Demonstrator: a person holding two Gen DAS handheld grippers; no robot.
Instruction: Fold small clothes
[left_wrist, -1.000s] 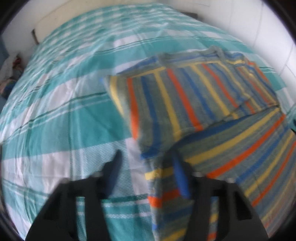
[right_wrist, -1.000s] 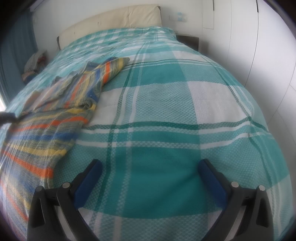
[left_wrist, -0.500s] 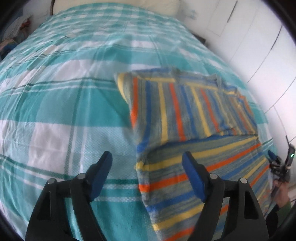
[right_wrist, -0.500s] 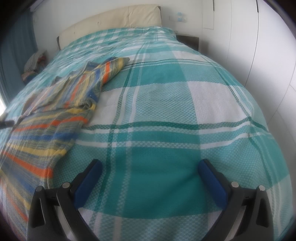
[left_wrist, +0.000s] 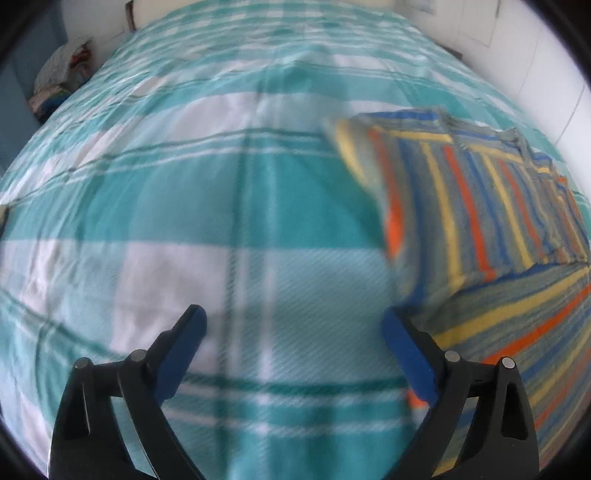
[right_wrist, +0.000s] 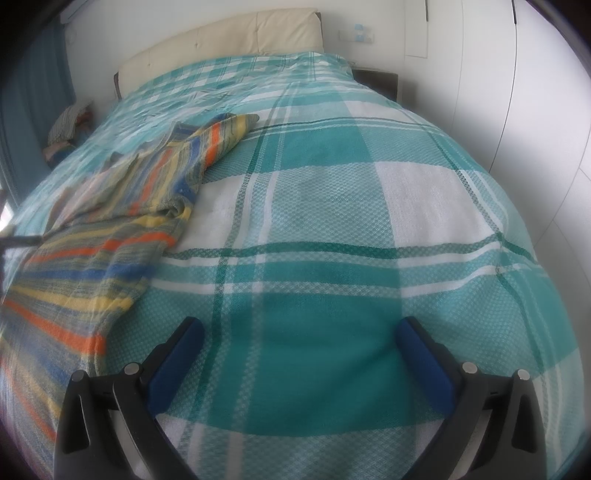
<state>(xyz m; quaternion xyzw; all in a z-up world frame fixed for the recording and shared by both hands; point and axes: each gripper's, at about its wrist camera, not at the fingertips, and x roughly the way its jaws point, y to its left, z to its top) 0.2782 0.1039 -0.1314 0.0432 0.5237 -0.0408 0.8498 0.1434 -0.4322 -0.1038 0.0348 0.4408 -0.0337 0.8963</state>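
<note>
Two grippers are held spread above a teal plaid bedspread (right_wrist: 332, 229): the left gripper (left_wrist: 291, 325), its jaws just opened and empty, and the right gripper (right_wrist: 301, 334). Beyond, a partly folded striped garment (left_wrist: 480, 206) is seen lying between them.

— What covers the bed (right_wrist: 369, 229)?
— A teal-and-white checked spread (left_wrist: 221, 229).
— Anything on it?
— One striped garment (right_wrist: 122, 229), partly folded, lying flat toward the bed's left edge.
</note>
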